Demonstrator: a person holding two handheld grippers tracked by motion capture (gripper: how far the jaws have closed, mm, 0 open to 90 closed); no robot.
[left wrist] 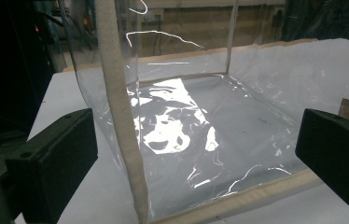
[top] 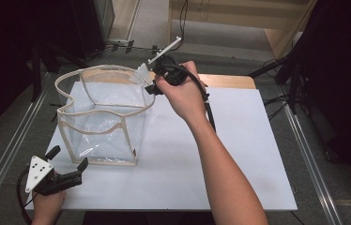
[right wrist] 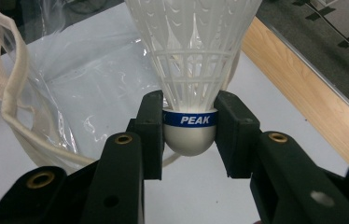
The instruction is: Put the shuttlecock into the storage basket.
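A white plastic shuttlecock [right wrist: 190, 88] with a blue band marked PEAK is clamped at its rounded base between the pads of my right gripper [right wrist: 189, 125]. In the high view the right gripper [top: 151, 80] holds the shuttlecock [top: 141, 75] over the far right rim of a clear plastic bag [top: 101, 117] with cream fabric trim. The bag stands upright and open on the white board [top: 220, 154]. My left gripper [top: 70, 161] rests at the board's near left corner, open, its jaws pointing at the bag's near left corner [left wrist: 121, 121] with nothing between them.
A wooden table edge [top: 227, 80] runs beyond the board's far side. Dark tripod legs [top: 281, 65] and cables stand on the floor around the table. A cable [top: 209, 110] trails from the right gripper along the forearm.
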